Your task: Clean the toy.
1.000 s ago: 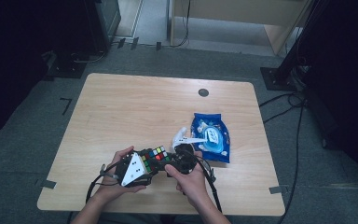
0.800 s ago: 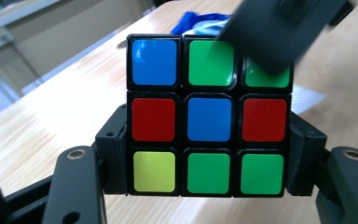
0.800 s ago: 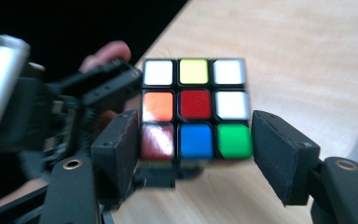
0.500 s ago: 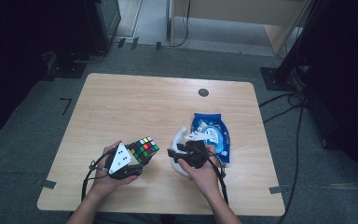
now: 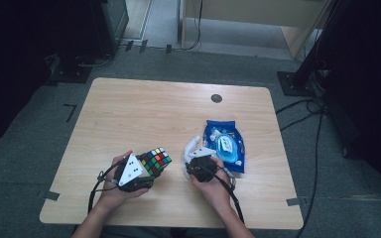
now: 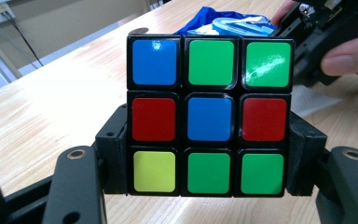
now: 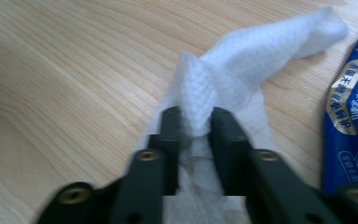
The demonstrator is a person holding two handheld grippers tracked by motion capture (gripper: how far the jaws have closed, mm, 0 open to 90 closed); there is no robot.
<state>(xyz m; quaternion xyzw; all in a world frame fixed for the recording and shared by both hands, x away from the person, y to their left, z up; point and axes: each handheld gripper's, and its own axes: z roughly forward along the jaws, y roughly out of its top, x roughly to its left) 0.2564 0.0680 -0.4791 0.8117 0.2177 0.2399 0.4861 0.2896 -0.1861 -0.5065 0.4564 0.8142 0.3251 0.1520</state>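
On the pale wooden table [image 5: 129,114] I count three loose things: one scrambled plastic puzzle cube with coloured stickers [image 5: 156,161], one white textured wet wipe [image 7: 242,70] and one blue plastic wipe packet [image 5: 224,146].

My left gripper [image 5: 144,171] has its two black jaws clamped on opposite sides of the cube, holding it clear of the tabletop near the front edge. In the left gripper view the face toward me shows nine stickers: four green, two blue, two red and one yellow.

My right gripper [image 7: 193,123] has just been closing, and its two jaws now pinch a raised fold of the wipe between them. The wipe lies on the table just left of the packet, its far end trailing toward the packet's corner.
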